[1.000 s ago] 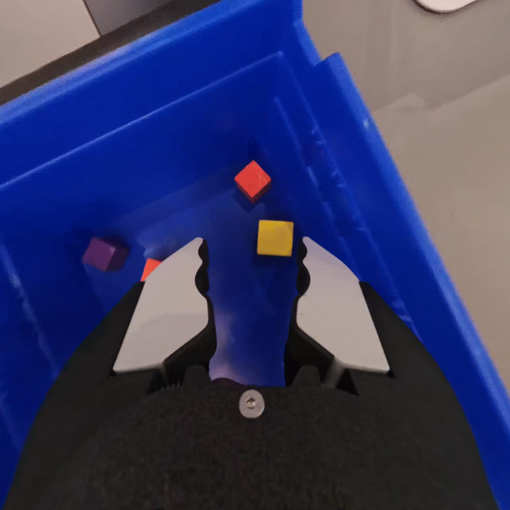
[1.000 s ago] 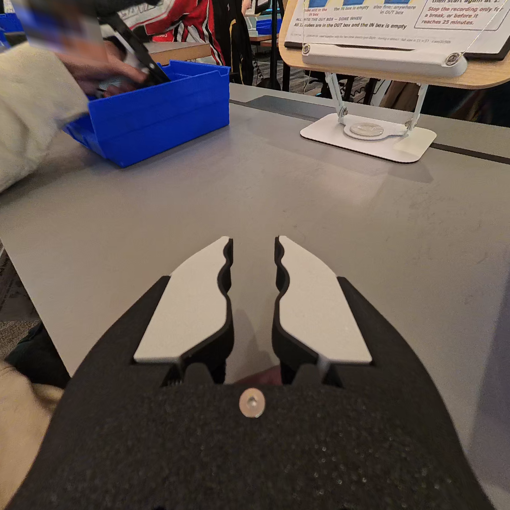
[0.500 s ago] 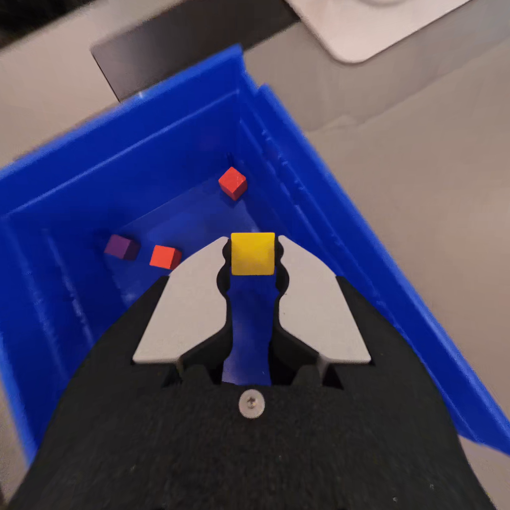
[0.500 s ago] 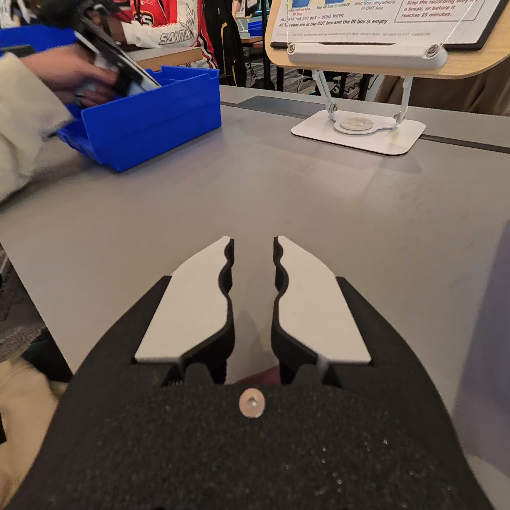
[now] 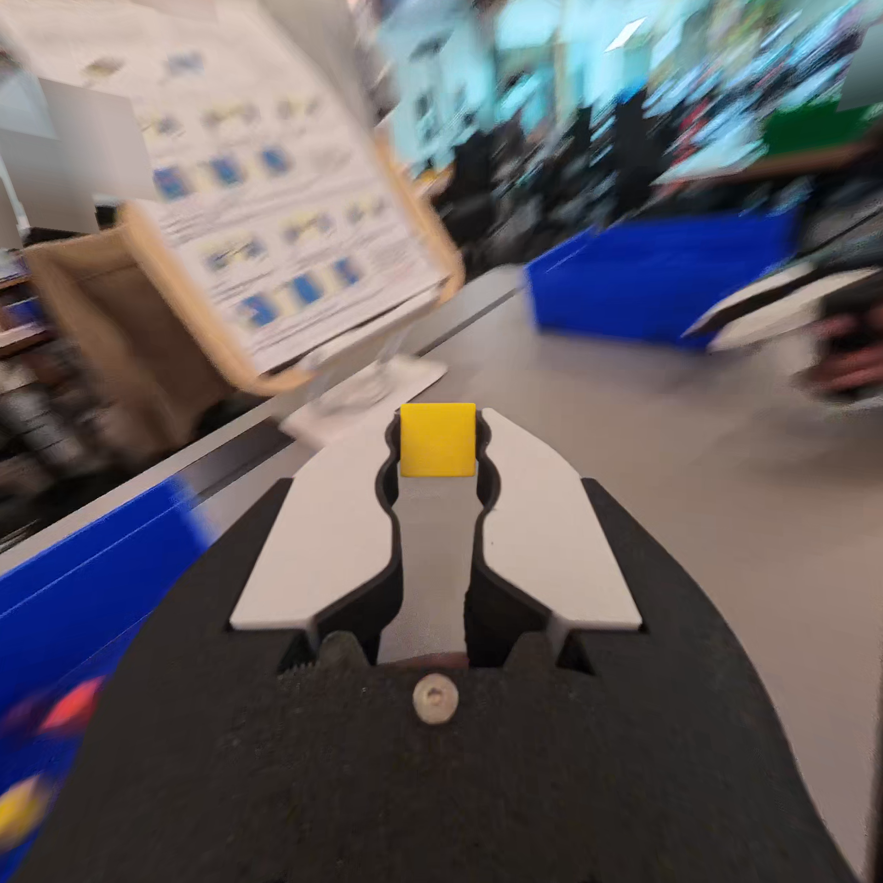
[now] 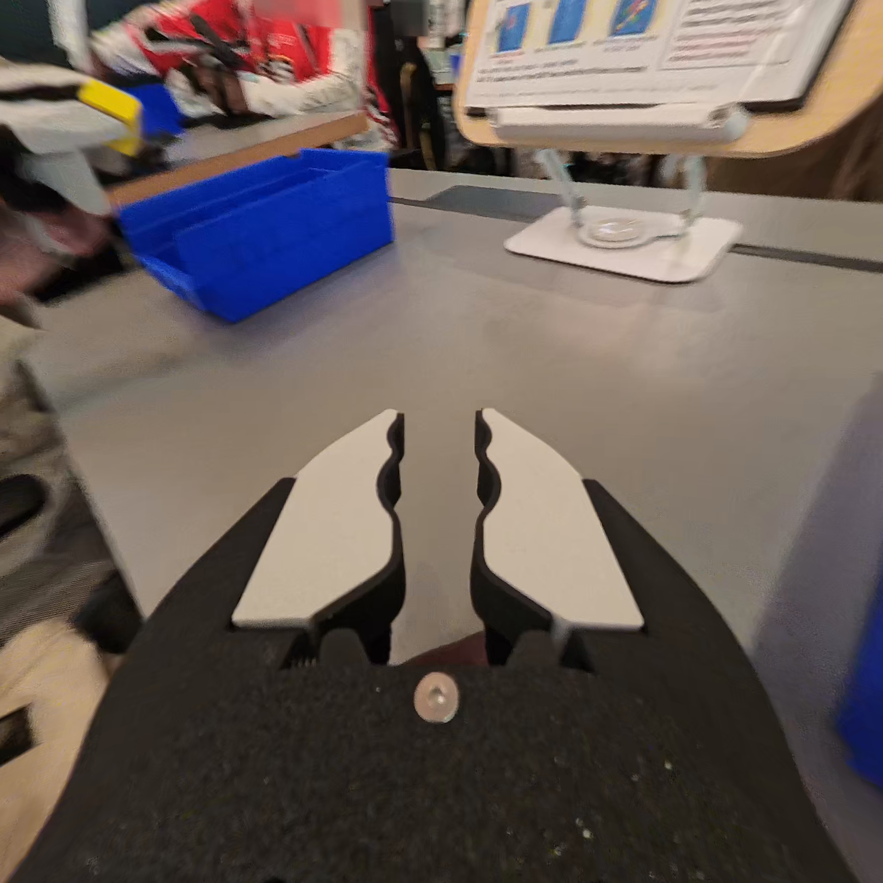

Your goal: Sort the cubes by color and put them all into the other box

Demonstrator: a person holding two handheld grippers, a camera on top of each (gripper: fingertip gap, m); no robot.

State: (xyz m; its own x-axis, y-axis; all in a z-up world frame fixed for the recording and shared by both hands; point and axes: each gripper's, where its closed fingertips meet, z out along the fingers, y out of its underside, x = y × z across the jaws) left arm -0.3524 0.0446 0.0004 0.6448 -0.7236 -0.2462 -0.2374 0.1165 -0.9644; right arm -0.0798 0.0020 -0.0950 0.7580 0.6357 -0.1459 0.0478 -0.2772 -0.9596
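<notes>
Left tool (image 5: 437, 442) clenched on yellow cube (image 5: 437, 439), held clear above grey counter (image 5: 669, 501) beside blue box (image 6: 267, 239); right tool (image 6: 439, 430) released, gripping nothing.

left gripper (image 5: 437, 442) lifted clear of blue box (image 5: 86, 573), yellow cube (image 5: 437, 439) clamped
</notes>
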